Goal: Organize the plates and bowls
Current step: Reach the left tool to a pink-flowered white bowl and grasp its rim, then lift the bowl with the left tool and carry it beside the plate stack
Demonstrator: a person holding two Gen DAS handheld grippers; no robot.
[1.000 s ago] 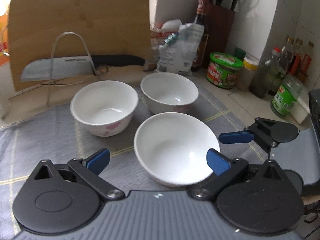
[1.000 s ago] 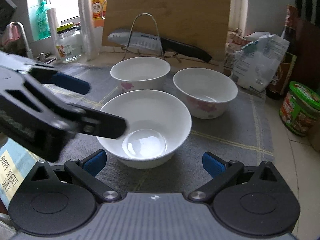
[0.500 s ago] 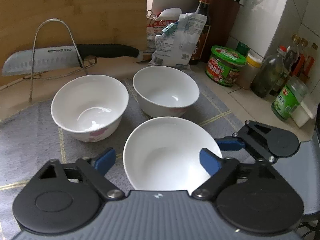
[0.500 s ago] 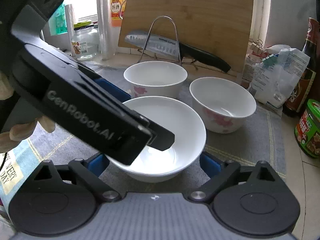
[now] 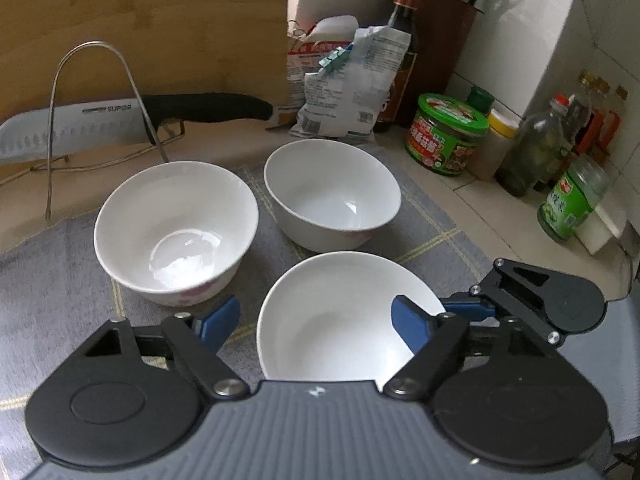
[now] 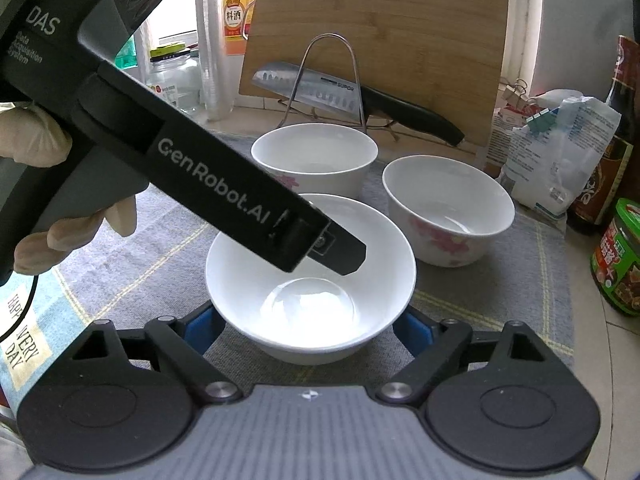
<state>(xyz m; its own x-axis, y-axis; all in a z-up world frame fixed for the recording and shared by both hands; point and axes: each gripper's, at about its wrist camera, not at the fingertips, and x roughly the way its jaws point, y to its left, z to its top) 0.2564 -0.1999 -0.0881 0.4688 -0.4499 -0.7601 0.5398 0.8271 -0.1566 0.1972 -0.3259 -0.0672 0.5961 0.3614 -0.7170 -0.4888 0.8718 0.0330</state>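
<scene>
**Two tools, one bowl: both close in on the nearest of three**

Kitchen tabletop, grey checked mat, a cutting board and a knife on its wire rack at the back, jars and bottles off to the right. Three white bowls sit upright on the mat, mouths up, in a triangle. Being round, they have no long axis to line up with.

The near bowl is the one that matters. The left tool is spread wide, its right blue pad over the bowl's inside, its left pad outside the rim, so the rim's left edge lies between them. The right tool is also spread wide, straddling the near bowl low, a pad at each side of the base, gripping nothing yet.

My read: both are equally close; the right looks better squared. The left back bowl and right back bowl wait just beyond, close together, likely stacking targets.
</scene>
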